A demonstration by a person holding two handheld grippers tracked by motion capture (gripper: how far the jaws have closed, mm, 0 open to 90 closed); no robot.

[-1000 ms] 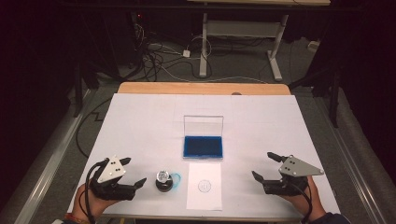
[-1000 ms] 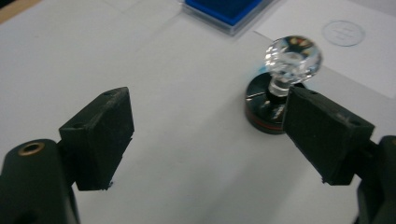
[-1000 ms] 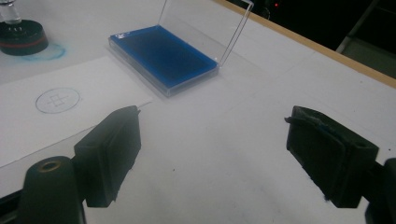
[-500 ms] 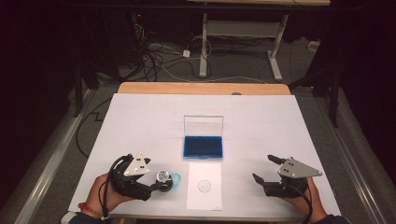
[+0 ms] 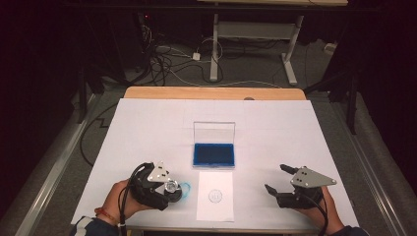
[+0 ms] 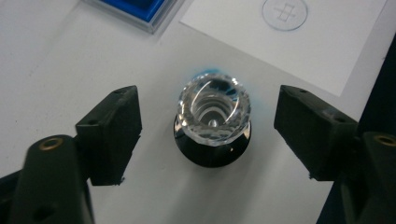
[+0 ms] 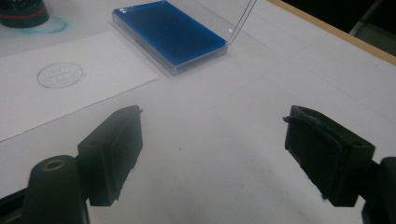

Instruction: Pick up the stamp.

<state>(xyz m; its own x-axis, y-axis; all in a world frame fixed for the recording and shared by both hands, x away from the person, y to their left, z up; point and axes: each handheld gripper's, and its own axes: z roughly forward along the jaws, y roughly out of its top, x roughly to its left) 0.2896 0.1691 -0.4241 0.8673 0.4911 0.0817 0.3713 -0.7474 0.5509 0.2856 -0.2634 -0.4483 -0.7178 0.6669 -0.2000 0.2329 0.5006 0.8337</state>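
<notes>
At the near left of the white-covered table (image 5: 147, 128), the left gripper (image 6: 208, 123) straddles a small stamp with a faceted clear knob on a round black base (image 6: 214, 122); its jaws have just been closing but stand clear of it on both sides, not touching. A faint blue ring smudges the surface around the base, whose underside is hidden. Just right lies a white paper sheet with a printed circle (image 5: 215, 195), then an open clear plastic case with a blue ink pad (image 5: 213, 154). The right gripper (image 7: 212, 154) rests with jaws spread wide, empty
</notes>
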